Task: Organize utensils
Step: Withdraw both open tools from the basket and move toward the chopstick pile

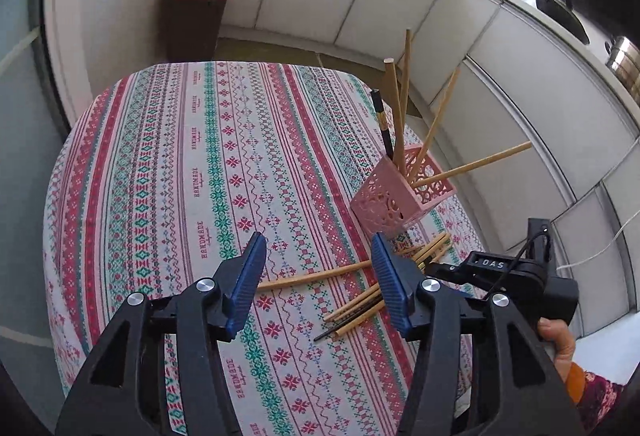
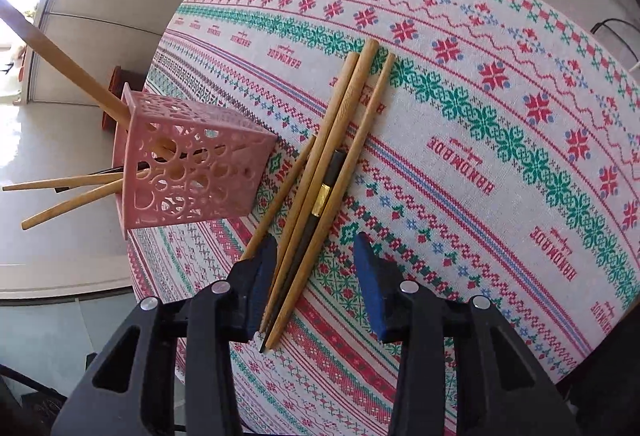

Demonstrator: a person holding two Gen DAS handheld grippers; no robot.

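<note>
A pink perforated holder (image 1: 394, 195) stands near the table's right edge with several wooden chopsticks (image 1: 402, 91) and one black chopstick in it; it also shows in the right wrist view (image 2: 192, 167). Loose wooden chopsticks (image 2: 340, 155) and one black chopstick (image 2: 316, 211) lie on the patterned tablecloth (image 2: 480, 115) beside the holder. My right gripper (image 2: 316, 256) is open, low over the near ends of the loose chopsticks, which lie between its fingers. My left gripper (image 1: 318, 256) is open and empty above the cloth, left of the loose chopsticks (image 1: 312, 278).
A brown bin (image 1: 194, 21) stands on the floor past the table's far edge. White cabinets and a counter with pots (image 1: 622, 59) run along the right. The holder sits close to the table edge.
</note>
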